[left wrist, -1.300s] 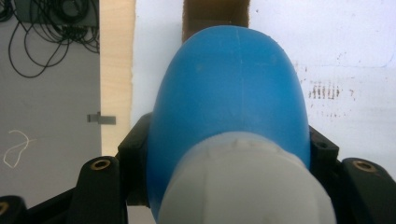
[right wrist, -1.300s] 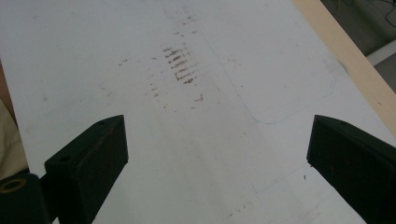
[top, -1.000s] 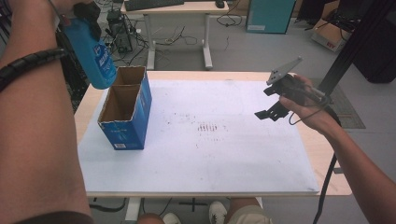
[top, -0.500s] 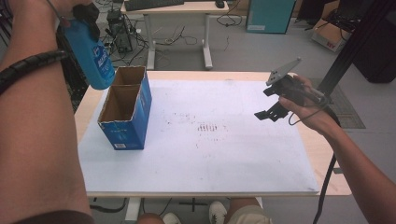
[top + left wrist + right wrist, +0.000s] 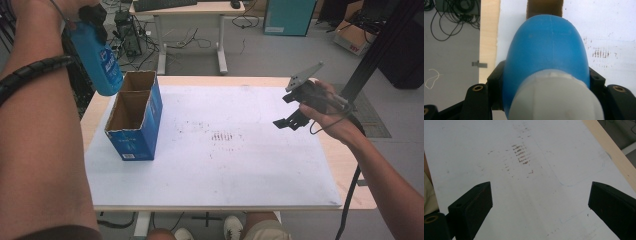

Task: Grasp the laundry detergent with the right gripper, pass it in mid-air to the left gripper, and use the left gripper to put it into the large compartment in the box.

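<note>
Blue plastic bottle is up in the air at the far left, pinched near its pale cap end by the left gripper, hanging bottom-down just above the two-cell cardboard box on the left of the white mat. In the left gripper view the jaws are squeezed onto both flanks of the bottle's body, and a brown box opening peeks out past its rounded bottom.

Stuff that could go sideways, as I see it:

- The bottle looks nearly as wide as one cell. If it comes down off-centre, its bottom would probably catch the rim or the divider and tip the lightweight box over.
- That rounded, slick body is held high up, so a bump against the cardboard could make it swivel or slip in the grip.
- Letting go too high would likely make it bounce or shove the box toward the mat's left edge.

Meanwhile the right gripper hovers over the right side of the mat, jaws spread wide with nothing between them, well apart from the box, so it isn't bracing anything.
</note>
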A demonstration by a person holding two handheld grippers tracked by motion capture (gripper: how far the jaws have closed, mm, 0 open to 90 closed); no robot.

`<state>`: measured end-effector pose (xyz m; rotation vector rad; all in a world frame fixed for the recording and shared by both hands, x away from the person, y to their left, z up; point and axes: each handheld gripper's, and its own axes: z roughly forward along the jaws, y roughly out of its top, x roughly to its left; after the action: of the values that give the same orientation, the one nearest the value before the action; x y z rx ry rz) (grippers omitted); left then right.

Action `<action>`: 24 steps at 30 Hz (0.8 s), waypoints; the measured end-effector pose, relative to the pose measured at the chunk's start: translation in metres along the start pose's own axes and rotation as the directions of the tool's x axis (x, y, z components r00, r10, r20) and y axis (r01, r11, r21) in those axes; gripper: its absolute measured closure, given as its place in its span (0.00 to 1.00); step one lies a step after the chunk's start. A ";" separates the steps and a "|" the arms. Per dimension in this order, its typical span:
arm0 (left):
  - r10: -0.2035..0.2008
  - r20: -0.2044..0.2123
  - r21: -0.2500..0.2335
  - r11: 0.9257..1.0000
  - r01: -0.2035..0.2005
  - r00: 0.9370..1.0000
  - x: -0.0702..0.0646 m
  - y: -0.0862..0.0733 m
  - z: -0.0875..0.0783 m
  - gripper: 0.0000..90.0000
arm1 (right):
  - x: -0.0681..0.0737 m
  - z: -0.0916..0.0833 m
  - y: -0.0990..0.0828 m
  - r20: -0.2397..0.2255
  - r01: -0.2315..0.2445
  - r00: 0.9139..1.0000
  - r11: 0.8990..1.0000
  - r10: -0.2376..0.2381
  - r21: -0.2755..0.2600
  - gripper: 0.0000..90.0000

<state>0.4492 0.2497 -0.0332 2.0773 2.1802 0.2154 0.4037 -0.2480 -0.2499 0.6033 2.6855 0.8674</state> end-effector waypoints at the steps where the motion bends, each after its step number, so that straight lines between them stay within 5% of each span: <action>1: 0.000 -0.001 0.001 1.000 0.000 1.000 0.000 0.000 0.000 0.41 | 0.000 0.000 0.000 0.000 0.001 1.000 1.000 -0.001 0.000 0.06; 24: 0.015 0.016 0.037 0.999 -0.015 1.000 -0.001 -0.001 0.036 0.42 | 0.002 0.001 -0.002 0.004 -0.002 1.000 1.000 0.002 -0.007 0.06</action>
<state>0.4550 0.2492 -0.0684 2.1080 2.1768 0.1603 0.4017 -0.2483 -0.2521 0.6053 2.6774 0.8754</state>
